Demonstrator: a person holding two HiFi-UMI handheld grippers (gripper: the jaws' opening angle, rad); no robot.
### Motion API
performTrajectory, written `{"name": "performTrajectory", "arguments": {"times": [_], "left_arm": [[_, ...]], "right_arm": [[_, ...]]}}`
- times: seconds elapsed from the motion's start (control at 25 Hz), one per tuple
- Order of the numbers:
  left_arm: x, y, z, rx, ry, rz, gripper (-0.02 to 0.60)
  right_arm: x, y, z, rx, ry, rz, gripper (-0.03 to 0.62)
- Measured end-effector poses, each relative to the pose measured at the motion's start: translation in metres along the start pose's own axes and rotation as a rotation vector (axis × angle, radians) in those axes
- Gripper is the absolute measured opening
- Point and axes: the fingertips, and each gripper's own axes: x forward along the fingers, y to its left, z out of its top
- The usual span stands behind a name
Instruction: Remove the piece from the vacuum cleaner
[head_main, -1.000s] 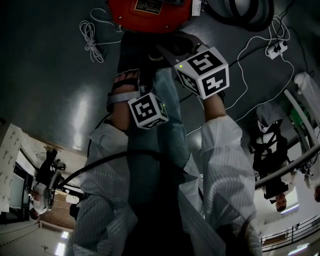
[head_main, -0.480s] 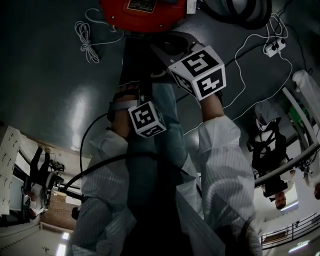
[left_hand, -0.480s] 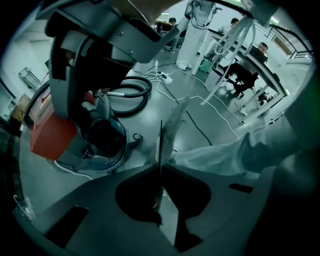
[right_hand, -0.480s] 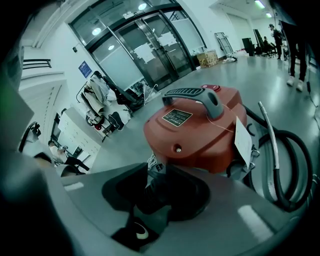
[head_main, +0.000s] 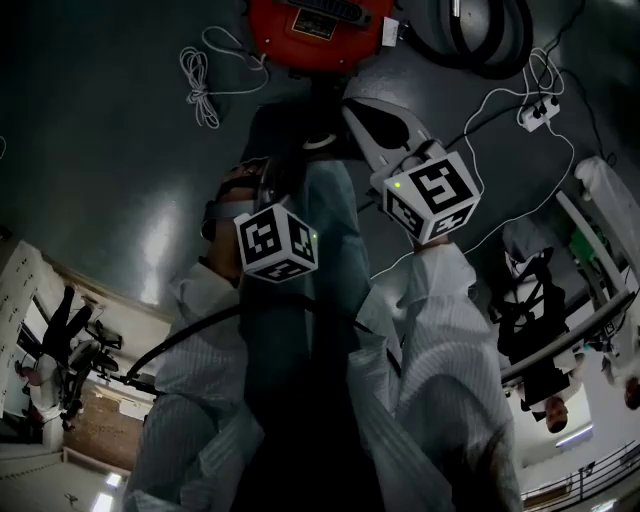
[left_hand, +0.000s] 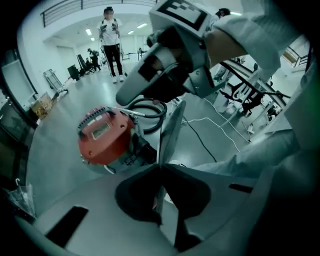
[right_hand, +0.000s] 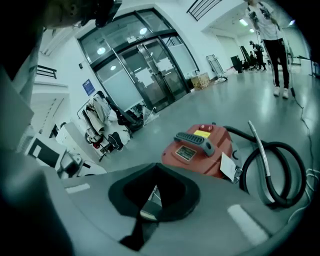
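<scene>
On the grey floor: one red vacuum cleaner, black hose coiled just beside it, white cord loose nearby. Above the floor, left gripper: fingers clenched on a thin flat grey piece, held edge-on, clear of the vacuum cleaner. Right gripper: fingers have just been closing, now pressed together, nothing between them. White sleeves on both arms.
</scene>
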Motion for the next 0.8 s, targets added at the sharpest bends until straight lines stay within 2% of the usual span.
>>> {"name": "performTrajectory", "arguments": {"times": [0.16,0.32,0.44,0.6,0.8], "left_arm": [[-0.069,0.03,0.025,0.014,-0.049,0.1,0.026],[-0.136,0.066,0.058,-0.021,-0.096,0.195,0.028],[-0.177,0.091,0.077,-0.065,-0.131,0.262,0.028],[-0.226,0.107,0.094,-0.105,-0.173,0.315,0.029],[-0.268,0.117,0.107,-0.113,-0.212,0.368,0.029]], "right_arm": [[-0.048,0.048,0.062,-0.037,-0.115,-0.032,0.002],[-0.092,0.084,0.133,-0.07,-0.247,-0.105,0.002],[-0.114,0.102,0.174,-0.109,-0.303,-0.145,0.002],[-0.135,0.126,0.212,-0.161,-0.334,-0.162,0.002],[-0.155,0.147,0.242,-0.158,-0.389,-0.168,0.002]]}}
